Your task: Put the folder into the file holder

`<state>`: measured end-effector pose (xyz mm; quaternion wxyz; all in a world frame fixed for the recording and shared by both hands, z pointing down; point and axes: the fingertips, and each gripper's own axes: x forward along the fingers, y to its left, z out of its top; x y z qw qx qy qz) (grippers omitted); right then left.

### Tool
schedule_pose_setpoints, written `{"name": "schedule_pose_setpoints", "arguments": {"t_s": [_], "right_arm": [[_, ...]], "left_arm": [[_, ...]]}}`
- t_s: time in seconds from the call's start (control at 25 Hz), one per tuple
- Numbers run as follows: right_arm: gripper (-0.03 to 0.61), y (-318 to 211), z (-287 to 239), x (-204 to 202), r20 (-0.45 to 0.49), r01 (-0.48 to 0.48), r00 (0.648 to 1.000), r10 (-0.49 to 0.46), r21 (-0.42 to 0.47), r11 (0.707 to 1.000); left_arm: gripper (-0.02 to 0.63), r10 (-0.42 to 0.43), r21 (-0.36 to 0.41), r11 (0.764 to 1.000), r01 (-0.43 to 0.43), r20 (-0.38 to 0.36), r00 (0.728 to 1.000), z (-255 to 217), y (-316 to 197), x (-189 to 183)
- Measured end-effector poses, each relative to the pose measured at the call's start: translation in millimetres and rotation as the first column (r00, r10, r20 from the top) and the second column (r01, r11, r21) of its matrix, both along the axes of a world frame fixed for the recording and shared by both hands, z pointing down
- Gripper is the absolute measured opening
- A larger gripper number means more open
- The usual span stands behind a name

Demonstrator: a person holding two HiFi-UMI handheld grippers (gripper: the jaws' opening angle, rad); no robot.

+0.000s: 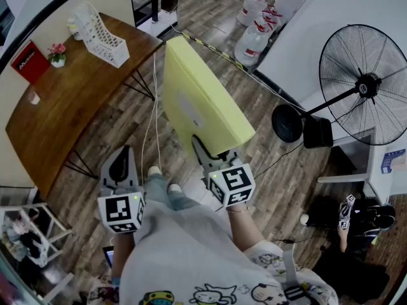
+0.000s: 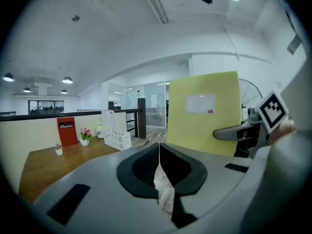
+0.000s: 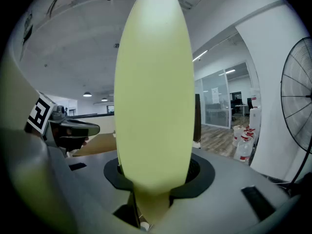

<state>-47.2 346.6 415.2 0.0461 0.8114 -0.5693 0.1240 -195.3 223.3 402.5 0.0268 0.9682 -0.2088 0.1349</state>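
A thick pale-yellow folder [image 1: 200,97] stands on edge in the air, held by its near end in my right gripper [image 1: 213,152], whose jaws are shut on its spine. In the right gripper view the folder [image 3: 153,91] fills the middle and hides what lies straight ahead. My left gripper [image 1: 121,164] hangs lower left, shut with nothing between its jaws [image 2: 159,152]. The white lattice file holder [image 1: 102,33] stands on the far end of the brown desk [image 1: 70,100], well ahead of both grippers. It also shows in the left gripper view as the file holder [image 2: 114,133], left of the folder [image 2: 204,113].
A red sign [image 1: 30,61], a small flower pot [image 1: 57,54] and a little cup [image 1: 34,98] sit on the desk. A large black standing fan [image 1: 362,84] is at right, water bottles [image 1: 257,27] farther back. Cables run over the wooden floor [image 1: 127,132].
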Motion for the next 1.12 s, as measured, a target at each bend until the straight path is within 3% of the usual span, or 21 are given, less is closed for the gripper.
{"name": "schedule_pose_setpoints", "arguments": {"t_s": [0.2, 0.56, 1.12], "right_arm": [[0.153, 9.5, -0.6, 7.9, 0.05, -0.016, 0.999, 0.015, 0.015, 1.0], [0.153, -24.8, 3.3, 25.8, 0.038, -0.024, 0.999, 0.023, 0.016, 1.0], [0.153, -143.3, -9.5, 131.8, 0.039, -0.063, 0.997, 0.062, 0.017, 0.998]], "left_arm": [[0.008, -0.004, 0.005, 1.0, 0.004, 0.013, 1.0, -0.7, 0.2, 2.4], [0.008, -0.001, -0.007, 1.0, 0.001, 0.014, 1.0, 6.1, -35.6, 23.8], [0.008, -0.017, -0.034, 0.999, 0.017, -0.011, 1.0, 9.5, -167.6, 113.8]]}}
